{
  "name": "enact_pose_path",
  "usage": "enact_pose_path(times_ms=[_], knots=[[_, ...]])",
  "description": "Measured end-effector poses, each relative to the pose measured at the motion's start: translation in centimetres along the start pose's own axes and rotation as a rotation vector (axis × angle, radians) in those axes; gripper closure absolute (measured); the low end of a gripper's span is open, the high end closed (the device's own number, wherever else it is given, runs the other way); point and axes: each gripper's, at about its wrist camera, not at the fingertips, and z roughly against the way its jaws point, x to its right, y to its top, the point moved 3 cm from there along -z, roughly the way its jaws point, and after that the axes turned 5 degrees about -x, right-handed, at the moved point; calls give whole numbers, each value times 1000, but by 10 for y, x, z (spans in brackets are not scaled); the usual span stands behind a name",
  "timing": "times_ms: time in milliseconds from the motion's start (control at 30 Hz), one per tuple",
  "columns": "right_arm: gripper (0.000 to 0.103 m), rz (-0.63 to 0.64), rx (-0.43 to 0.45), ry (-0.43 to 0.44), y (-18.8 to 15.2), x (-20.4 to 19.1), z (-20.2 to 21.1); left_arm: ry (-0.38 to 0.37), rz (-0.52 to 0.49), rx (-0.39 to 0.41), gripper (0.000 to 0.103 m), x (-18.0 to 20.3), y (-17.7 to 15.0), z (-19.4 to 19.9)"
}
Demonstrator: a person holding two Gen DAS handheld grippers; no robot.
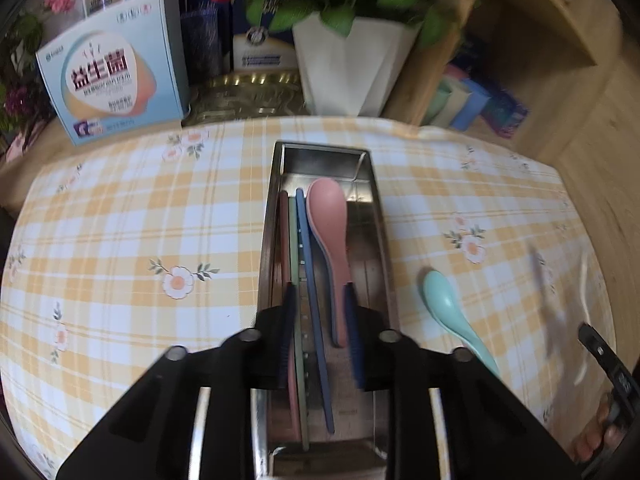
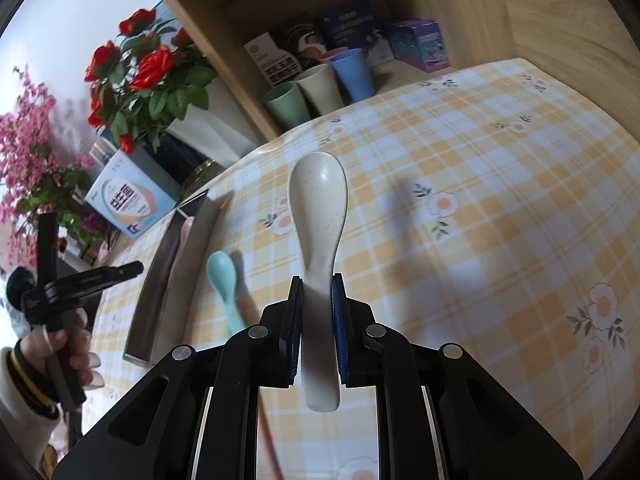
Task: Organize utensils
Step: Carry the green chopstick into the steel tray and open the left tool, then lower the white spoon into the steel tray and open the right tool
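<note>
Tray: a long steel tray (image 1: 378, 216) lies lengthwise on the checked tabletop (image 1: 120, 220), running from 6 to 12 o'clock in the left wrist view.
Tray contents: a pink spoon (image 1: 330, 232), bowl toward 12 o'clock, beside a blue stick (image 1: 310, 264) and other thin sticks whose kind I cannot tell.
Left hand-held gripper (image 1: 318, 332): its jaws stand apart over the tray; the pink spoon's handle and the blue stick lie between them, and the pads do not seem to press.
Right hand-held gripper (image 2: 316, 330): clamped on the handle of a speckled cream spoon (image 2: 318, 208), bowl toward 12 o'clock, held above the cloth.
Mint spoon (image 1: 448, 312): loose on the cloth at 3 o'clock of the tray, just beside it.
Handling: the spoons look light, stiff and smooth, probably somewhat slippery.
Where to grip: mid-handle, across the narrow width; the rounded bowl would likely slide out.
</note>
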Motion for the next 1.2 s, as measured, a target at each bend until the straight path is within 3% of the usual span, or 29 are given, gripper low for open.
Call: enact_pose_path(times_ms=[167, 233, 300, 600, 833, 1200], knots=[[89, 38, -35, 4, -2, -24, -4, -10, -44, 61, 41, -4, -20, 31], [89, 53, -50, 1, -3, -34, -6, -16, -52, 77, 17, -8, -29, 40], [89, 72, -74, -3, -4, -47, -10, -43, -43, 94, 8, -14, -37, 48], [89, 207, -205, 0, 8, -137, -53, -11, -44, 115, 6, -47, -67, 62], [89, 311, -276, -92, 24, -201, -113, -17, 27, 140, 6, -76, -78, 68], [89, 344, -312, -193, 40, -233, -174, -18, 95, 152, 6, -109, -94, 69]])
